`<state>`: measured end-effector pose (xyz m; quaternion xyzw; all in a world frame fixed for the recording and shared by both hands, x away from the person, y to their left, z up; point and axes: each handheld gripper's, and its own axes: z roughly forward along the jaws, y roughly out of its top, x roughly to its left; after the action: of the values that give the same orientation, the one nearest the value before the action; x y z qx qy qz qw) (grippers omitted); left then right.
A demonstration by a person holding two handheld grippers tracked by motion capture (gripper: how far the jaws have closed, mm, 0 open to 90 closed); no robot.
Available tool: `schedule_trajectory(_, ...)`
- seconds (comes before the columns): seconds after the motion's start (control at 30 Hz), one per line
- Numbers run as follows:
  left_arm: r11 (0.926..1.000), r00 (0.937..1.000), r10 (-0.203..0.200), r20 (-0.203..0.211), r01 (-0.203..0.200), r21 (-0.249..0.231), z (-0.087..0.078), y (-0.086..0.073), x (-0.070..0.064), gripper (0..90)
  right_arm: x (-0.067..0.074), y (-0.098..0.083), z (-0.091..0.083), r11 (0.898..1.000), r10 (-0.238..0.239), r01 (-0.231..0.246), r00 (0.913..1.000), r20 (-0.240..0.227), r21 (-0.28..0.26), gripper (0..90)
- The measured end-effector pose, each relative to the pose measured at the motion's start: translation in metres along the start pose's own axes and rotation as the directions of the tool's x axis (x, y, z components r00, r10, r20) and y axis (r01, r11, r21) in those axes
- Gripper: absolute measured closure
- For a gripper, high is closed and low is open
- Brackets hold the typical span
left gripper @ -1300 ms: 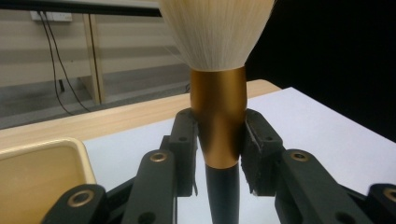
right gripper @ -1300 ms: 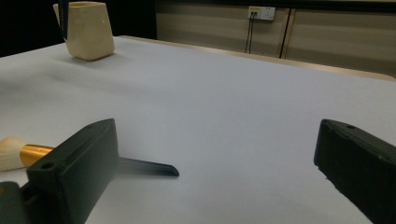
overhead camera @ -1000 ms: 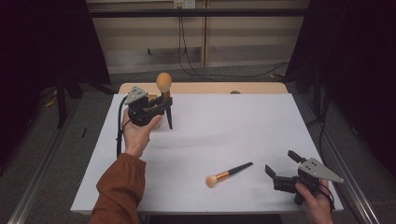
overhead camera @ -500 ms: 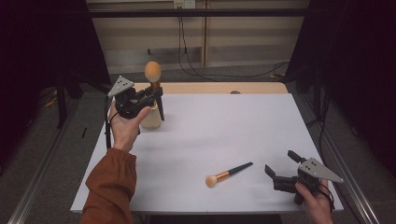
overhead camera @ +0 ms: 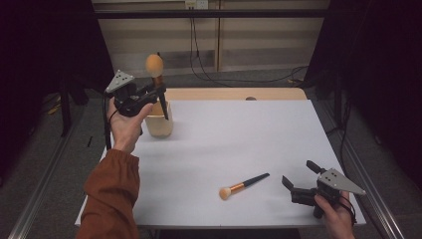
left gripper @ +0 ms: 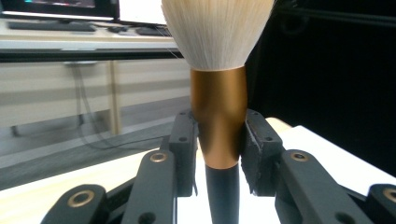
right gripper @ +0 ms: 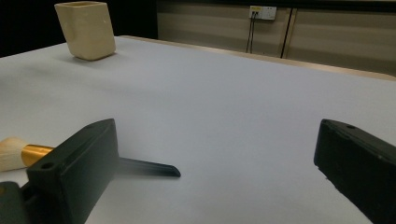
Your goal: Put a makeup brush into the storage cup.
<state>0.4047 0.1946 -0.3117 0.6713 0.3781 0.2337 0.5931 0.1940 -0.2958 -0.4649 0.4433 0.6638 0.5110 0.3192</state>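
My left gripper (overhead camera: 156, 93) is raised at the table's back left, shut on a large makeup brush (overhead camera: 155, 65). The brush stands upright, orange bristle head on top, its dark handle pointing down over a cream cup (overhead camera: 161, 127). In the left gripper view the pads clamp the copper ferrule of the brush (left gripper: 218, 116) on both sides. A smaller brush (overhead camera: 243, 185) with a black handle lies flat near the front edge. My right gripper (overhead camera: 300, 175) rests just right of it, open with nothing between its jaws. The right gripper view has the small brush (right gripper: 147, 167) at lower left and the cup (right gripper: 86, 30) far off.
A white sheet covers the table (overhead camera: 239, 134), and a wooden strip (overhead camera: 234, 94) runs along its far edge. Cables hang down the back wall onto the floor beyond. Dark curtains stand on both sides.
My left hand has lifted the large brush up and to the left, so the cream cup below it now shows. The right gripper and the small brush have stayed put.
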Motion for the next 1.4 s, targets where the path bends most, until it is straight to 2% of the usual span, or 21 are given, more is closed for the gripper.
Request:
schedule_trajectory(0.37,1.0,0.998,0.006,-0.063,-0.007,-0.005,-0.005,0.01,0.016,68.4,0.0,0.0,0.0,1.0,0.009,-0.009,1.0,-0.001,-0.002,0.0)
schedule_trajectory(0.5,0.9998,0.9969,0.022,-0.075,-0.022,0.002,-0.007,0.014,0.02,68.5,0.0,0.0,0.0,1.0,0.008,-0.008,1.0,0.0,-0.002,0.0)
schedule_trajectory(0.83,0.9996,0.9941,0.025,-0.106,-0.024,0.012,-0.007,0.021,0.034,68.4,0.0,0.0,0.0,1.0,-0.001,0.001,0.9999,-0.01,-0.011,0.0)
schedule_trajectory(1.03,0.9997,0.9922,0.023,-0.122,-0.021,0.015,-0.006,0.023,0.04,68.4,0.002,0.0,0.0,1.0,-0.005,0.005,0.9997,-0.023,-0.018,0.0)
schedule_trajectory(1.17,0.9988,0.9899,0.041,-0.136,-0.037,0.031,-0.003,0.023,0.044,68.5,0.002,0.0,0.0,1.0,-0.006,0.006,0.9997,-0.025,-0.019,0.0)
schedule_trajectory(1.23,0.9994,0.9891,0.035,-0.143,-0.033,0.014,-0.001,0.023,0.046,68.4,0.002,0.0,0.0,1.0,-0.004,0.003,0.9996,-0.026,-0.018,0.0)
schedule_trajectory(1.33,0.9993,0.9885,0.036,-0.147,-0.034,0.018,0.002,0.022,0.046,68.5,0.002,0.0,0.0,1.0,-0.003,0.002,0.9996,-0.028,-0.016,0.0)
schedule_trajectory(1.4,0.9983,0.9873,0.052,-0.15,-0.047,0.035,0.005,0.018,0.045,68.5,0.001,0.0,0.0,1.0,-0.002,0.002,0.9996,-0.027,-0.013,0.0)
